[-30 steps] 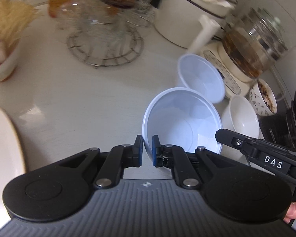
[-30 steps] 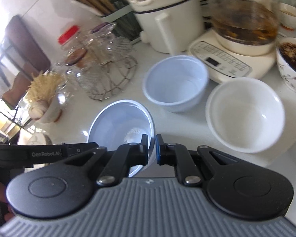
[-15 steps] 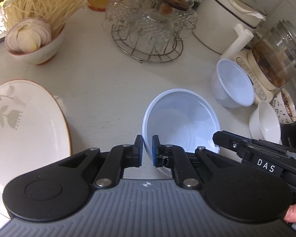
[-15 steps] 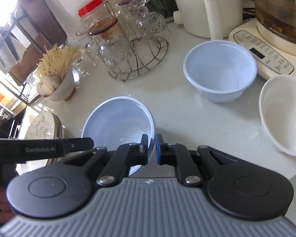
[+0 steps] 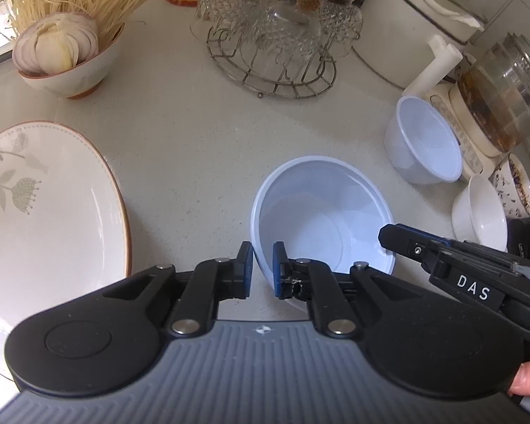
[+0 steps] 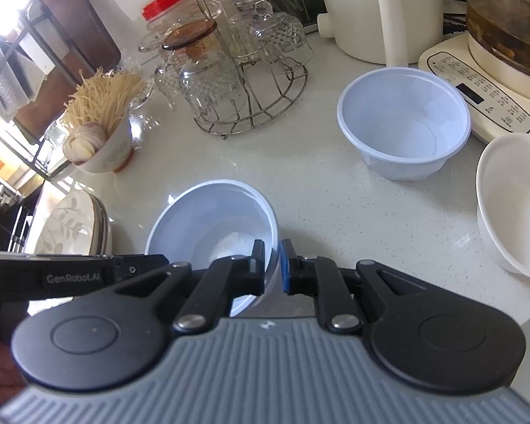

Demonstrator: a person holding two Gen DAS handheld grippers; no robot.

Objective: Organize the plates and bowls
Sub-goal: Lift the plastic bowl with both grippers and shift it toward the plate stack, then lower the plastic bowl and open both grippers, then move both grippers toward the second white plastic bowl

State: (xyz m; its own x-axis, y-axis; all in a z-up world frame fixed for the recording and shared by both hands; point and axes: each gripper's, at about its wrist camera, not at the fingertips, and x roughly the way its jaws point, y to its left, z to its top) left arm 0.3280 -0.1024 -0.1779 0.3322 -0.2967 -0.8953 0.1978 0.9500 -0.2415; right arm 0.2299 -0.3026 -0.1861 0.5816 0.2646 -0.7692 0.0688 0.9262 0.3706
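A pale blue plastic bowl (image 5: 321,219) (image 6: 212,222) is held by its rim from two sides, tilted over the white counter. My left gripper (image 5: 262,268) is shut on the rim's left edge. My right gripper (image 6: 272,265) has the opposite edge between its pads, and its jaws are opening slightly while the pads still touch the rim. A second pale blue bowl (image 5: 424,145) (image 6: 402,123) and a white bowl (image 5: 480,212) (image 6: 512,205) stand to the right. A leaf-patterned plate (image 5: 35,212) (image 6: 70,229) lies at the left.
A wire rack of upturned glasses (image 5: 275,46) (image 6: 236,81) stands at the back. A bowl with noodles and onion (image 5: 63,46) (image 6: 99,137) is back left. A white pot (image 6: 374,10), a glass kettle on its base (image 5: 494,95) and a patterned cup (image 5: 519,190) crowd the right.
Both grippers have carried the pale blue bowl leftwards, away from the other two bowls. The patterned plate and the noodle bowl have come into fuller view.
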